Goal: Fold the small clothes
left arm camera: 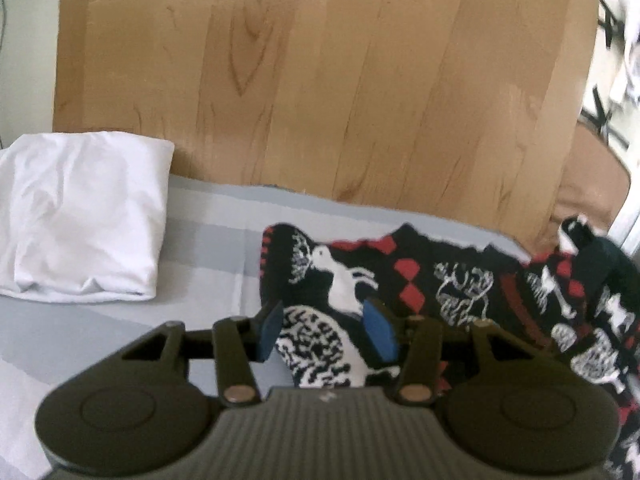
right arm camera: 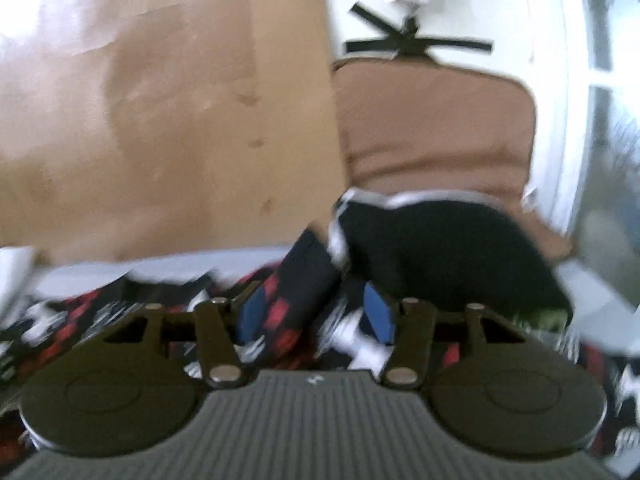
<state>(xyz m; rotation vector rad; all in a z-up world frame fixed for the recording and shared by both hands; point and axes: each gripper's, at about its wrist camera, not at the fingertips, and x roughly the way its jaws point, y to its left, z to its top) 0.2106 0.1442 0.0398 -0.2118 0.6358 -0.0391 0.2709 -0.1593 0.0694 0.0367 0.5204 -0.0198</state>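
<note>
1. The patterned garment (left arm camera: pixel 420 280), black with red diamonds and white deer, lies on a grey striped sheet (left arm camera: pixel 100 340), its far edge along the sheet's edge by the wooden floor (left arm camera: pixel 320 80).
2. The left gripper (left arm camera: pixel 326 330) sits over the garment's left end, jaws apart; the cloth shows between the blue pads (left arm camera: pixel 378 334), which do not press on it.
3. In the blurred right wrist view, the right gripper (right arm camera: pixel 314 316) has its jaws apart with a raised fold of the garment (right arm camera: pixel 296 292) between them; whether the pads pinch it I cannot tell.
4. A black piece (right arm camera: pixel 440 248) with a white edge lies just beyond that fold.
5. A folded white cloth (left arm camera: pixel 84 220) rests on the sheet, left of the garment and apart from it.
6. A brown cushion (right arm camera: pixel 436 128) lies on the floor beyond.
</note>
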